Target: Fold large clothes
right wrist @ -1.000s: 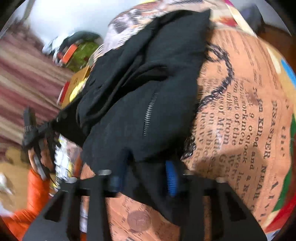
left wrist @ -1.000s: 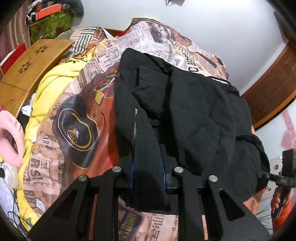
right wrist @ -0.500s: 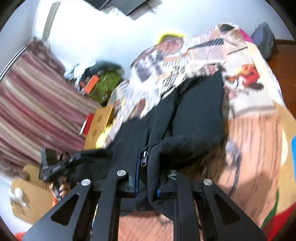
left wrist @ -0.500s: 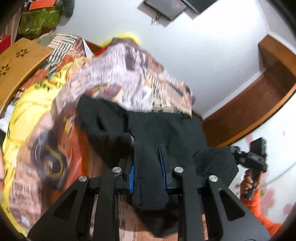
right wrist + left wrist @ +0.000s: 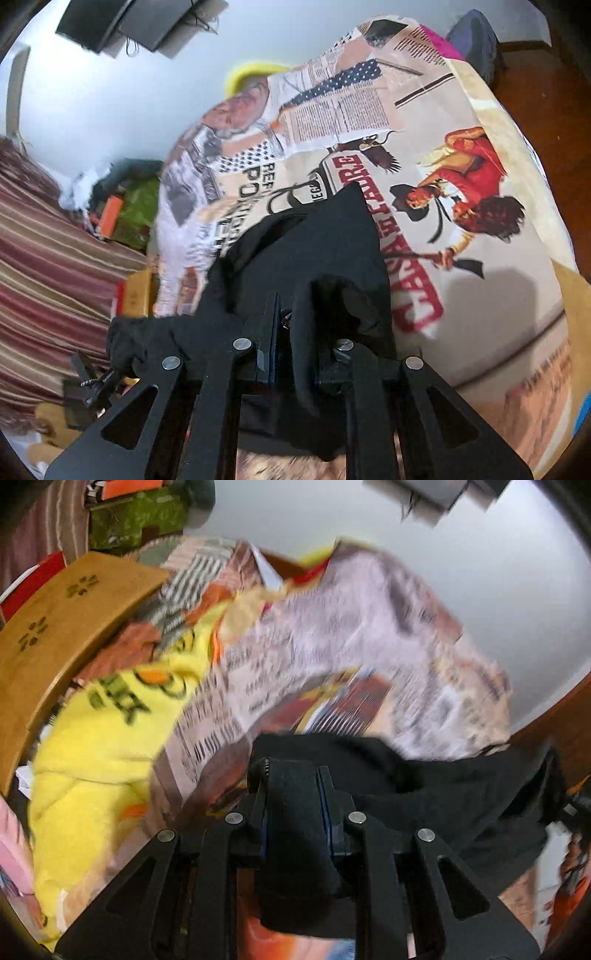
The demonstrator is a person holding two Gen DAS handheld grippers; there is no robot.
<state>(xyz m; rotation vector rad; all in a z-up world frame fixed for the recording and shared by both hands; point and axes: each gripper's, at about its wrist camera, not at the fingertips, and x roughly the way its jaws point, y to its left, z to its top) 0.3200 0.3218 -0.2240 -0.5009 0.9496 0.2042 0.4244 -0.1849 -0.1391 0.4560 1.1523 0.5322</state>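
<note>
Black fabric fills the lower centre of both wrist views: the black zip-front garment (image 5: 424,805) has been drawn across the newspaper-print bedspread (image 5: 332,635) since a second ago, when it lay spread in a bulky heap over the bed. It now hangs stretched as a band between the two tools, with far more of the printed cover exposed beyond it. Both views have also tipped up, so the white wall (image 5: 443,554) and the dark wall-mounted boxes (image 5: 122,22) appear where cloth was seen before.

The left gripper (image 5: 293,794) is clamped on a thick fold of the garment; the cloth passes between the blue-edged pads and hangs below them, with a strip of zipper teeth just at the left finger. The right gripper (image 5: 291,325) has narrowed from a looser hold and now pinches a thinner fold, which drapes over its right finger; a zipper pull shows in the slot between the pads.

The left wrist view alone shows the yellow fleece blanket (image 5: 96,746) and the curved wooden board with flower cut-outs (image 5: 62,627) along the bed's left side; it is heavily motion-blurred. The right wrist view alone shows the striped curtain (image 5: 44,258), the red lettering and rider figure printed on the bedspread, and, at lower left, the other tool where the garment's far end is gathered. The garment's far corner lies on the bedspread in that view.
</note>
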